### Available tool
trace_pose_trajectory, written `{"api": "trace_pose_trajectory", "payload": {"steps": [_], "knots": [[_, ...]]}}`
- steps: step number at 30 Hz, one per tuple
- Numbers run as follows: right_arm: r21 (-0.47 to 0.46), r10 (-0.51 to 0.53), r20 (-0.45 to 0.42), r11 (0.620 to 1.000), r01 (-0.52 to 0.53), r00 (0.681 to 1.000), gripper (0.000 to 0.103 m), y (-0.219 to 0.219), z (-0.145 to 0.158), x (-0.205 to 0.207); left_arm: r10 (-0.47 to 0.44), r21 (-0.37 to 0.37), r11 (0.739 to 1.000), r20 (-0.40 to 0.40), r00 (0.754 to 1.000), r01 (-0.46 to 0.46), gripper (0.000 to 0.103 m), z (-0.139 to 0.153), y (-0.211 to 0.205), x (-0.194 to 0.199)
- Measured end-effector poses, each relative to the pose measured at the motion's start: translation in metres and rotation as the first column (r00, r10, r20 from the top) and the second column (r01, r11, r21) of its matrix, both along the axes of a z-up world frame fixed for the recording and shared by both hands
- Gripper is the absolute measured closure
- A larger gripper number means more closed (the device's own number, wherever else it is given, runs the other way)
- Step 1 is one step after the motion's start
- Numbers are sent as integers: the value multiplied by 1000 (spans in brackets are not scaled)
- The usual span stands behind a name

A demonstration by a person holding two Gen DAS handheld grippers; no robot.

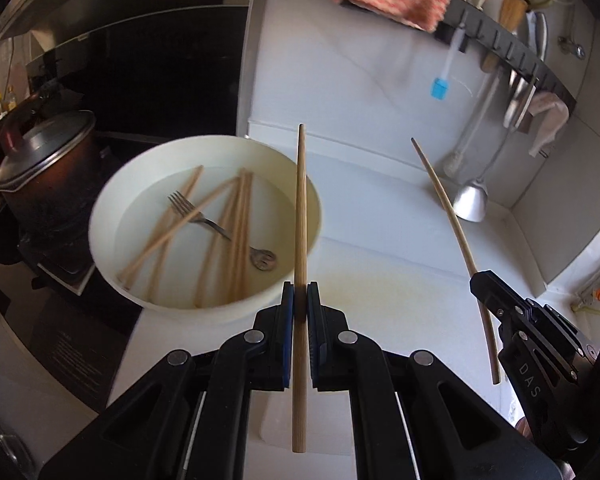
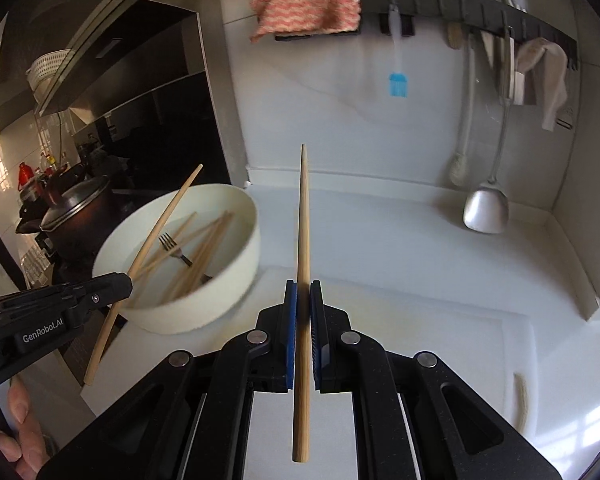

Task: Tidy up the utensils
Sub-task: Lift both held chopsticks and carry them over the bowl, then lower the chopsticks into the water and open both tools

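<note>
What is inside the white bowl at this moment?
The white bowl holds several wooden chopsticks lying crossed and one metal fork. The near wall hides the lower ends of the chopsticks, and the picture is blurred, so I cannot count them exactly.

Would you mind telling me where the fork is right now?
The fork lies inside the white bowl, left of centre in both wrist views, among loose chopsticks, with the lidded pot just beyond the bowl on the left.

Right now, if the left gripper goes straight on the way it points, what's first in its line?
Probably the white countertop, just right of the round white bowl. The left gripper is shut on a bamboo chopstick, whose tip would likely touch first; depth is unclear.
</note>
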State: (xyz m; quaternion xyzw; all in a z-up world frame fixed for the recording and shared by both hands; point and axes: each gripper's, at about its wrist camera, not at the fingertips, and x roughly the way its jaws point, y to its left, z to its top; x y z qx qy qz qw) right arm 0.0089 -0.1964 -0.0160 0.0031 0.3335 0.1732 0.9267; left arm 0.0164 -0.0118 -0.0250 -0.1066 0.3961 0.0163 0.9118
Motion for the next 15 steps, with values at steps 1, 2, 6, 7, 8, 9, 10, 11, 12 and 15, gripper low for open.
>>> {"api": "trace_pose_trajectory", "payload": {"steps": [1, 2, 6, 7, 8, 9, 10, 11, 12, 15], "knots": [[4, 14, 4, 1000, -14, 1000, 97, 13, 2, 5, 12, 1, 1000, 6, 1000, -12, 96, 3, 13, 4], [5, 28, 10, 1000, -28, 1000, 97, 27, 4, 11, 21, 4, 1000, 13, 1000, -21, 96, 5, 26, 7], [26, 56, -17, 998, -55, 998, 97, 83, 1, 37, 33, 9, 999, 10, 999, -33, 96, 6, 75, 31], [27, 60, -31, 998, -59, 998, 97, 97, -2, 45, 33, 7, 999, 6, 999, -33, 96, 5, 86, 38], [24, 62, -40, 998, -61, 997, 97, 110, -5, 49, 32, 11, 999, 1, 999, -32, 96, 2, 96, 45], [19, 61, -52, 998, -61, 997, 97, 122, -8, 55, 30, 15, 999, -6, 1000, -30, 96, -1, 106, 51], [20, 60, -63, 998, -59, 996, 97, 133, -10, 60, 27, 12, 1000, -18, 999, -27, 96, -6, 114, 58], [24, 61, -77, 998, -59, 995, 97, 142, -13, 65, 23, 7, 1000, -32, 999, -23, 96, -10, 122, 64], [24, 62, -89, 998, -60, 994, 97, 150, -15, 69, 19, 6, 1000, -47, 999, -19, 96, -15, 130, 70], [6, 74, -129, 997, -74, 989, 97, 172, -26, 81, 18, -1, 1000, -89, 996, -18, 96, -29, 144, 87]]}}
